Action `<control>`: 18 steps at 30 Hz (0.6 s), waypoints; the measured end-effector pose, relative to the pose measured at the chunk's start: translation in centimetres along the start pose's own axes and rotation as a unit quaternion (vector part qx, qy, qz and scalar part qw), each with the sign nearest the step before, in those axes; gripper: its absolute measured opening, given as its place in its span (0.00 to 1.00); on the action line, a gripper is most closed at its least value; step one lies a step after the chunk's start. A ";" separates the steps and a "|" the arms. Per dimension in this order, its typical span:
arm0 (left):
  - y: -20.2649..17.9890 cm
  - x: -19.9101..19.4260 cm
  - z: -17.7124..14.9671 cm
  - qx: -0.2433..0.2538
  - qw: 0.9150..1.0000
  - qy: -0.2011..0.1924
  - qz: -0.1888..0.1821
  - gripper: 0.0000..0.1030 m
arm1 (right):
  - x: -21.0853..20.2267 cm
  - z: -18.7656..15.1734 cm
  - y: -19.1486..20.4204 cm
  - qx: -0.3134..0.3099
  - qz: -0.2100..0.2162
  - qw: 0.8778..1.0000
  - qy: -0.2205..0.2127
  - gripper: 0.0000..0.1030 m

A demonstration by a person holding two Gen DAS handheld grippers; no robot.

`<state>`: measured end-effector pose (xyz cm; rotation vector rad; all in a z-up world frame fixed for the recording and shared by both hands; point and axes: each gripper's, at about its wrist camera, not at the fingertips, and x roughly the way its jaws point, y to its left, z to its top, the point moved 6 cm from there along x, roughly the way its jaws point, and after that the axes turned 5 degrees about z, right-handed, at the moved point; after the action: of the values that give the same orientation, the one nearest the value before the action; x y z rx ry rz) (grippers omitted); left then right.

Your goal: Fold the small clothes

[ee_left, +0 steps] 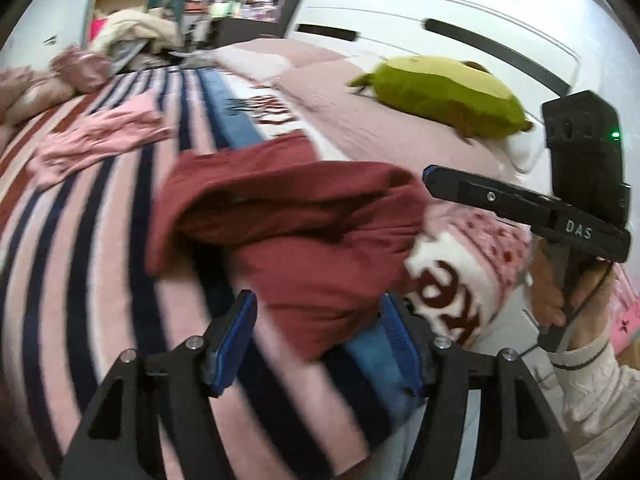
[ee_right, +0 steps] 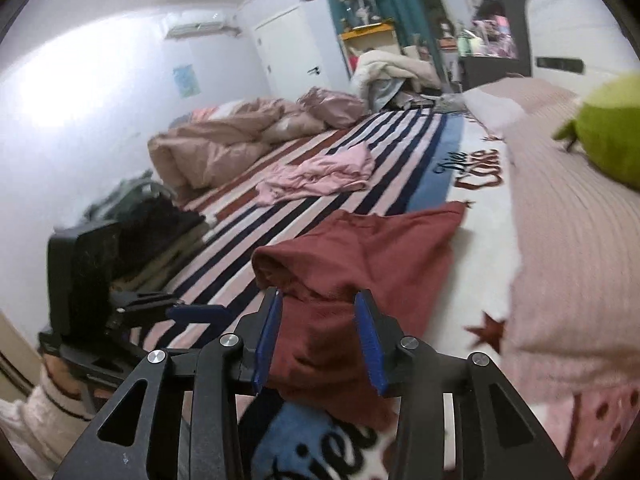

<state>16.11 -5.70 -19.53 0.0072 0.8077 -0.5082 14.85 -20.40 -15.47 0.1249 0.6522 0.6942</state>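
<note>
A dark red garment [ee_left: 304, 232] lies partly folded over on the striped blanket [ee_left: 80, 280]; it also shows in the right wrist view [ee_right: 360, 272]. My left gripper [ee_left: 316, 336] is open, its blue pads on either side of the garment's near edge. My right gripper [ee_right: 320, 340] is open too, with the garment's near fold between its pads; it shows from the side in the left wrist view [ee_left: 436, 184]. A pink garment [ee_left: 100, 136] lies crumpled farther back, and it also shows in the right wrist view [ee_right: 320, 172].
A green plush pillow [ee_left: 440, 96] lies on the pink bedspread [ee_right: 568, 240] to the right. A bunched pink duvet [ee_right: 224, 136] and a pile of laundry [ee_right: 384, 72] sit at the far end. White wardrobe [ee_left: 420, 20] stands behind.
</note>
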 end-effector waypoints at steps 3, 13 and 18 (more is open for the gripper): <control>2.2 0.2 -0.3 -0.030 1.000 0.002 0.004 0.58 | 2.5 -0.4 0.5 -0.012 -0.024 0.999 0.028 0.10; 5.3 1.4 -0.3 -0.077 0.997 -0.010 -0.008 0.58 | 3.7 -7.1 -5.7 0.064 -0.093 0.987 0.116 0.04; 6.5 1.2 0.3 -0.091 0.995 -0.023 -0.011 0.59 | 2.2 -3.0 -3.7 0.029 -0.076 0.992 0.099 0.19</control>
<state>19.84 -0.52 -21.34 -0.1817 0.8066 -0.4513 16.40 -22.21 -20.16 0.0597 0.8643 0.5438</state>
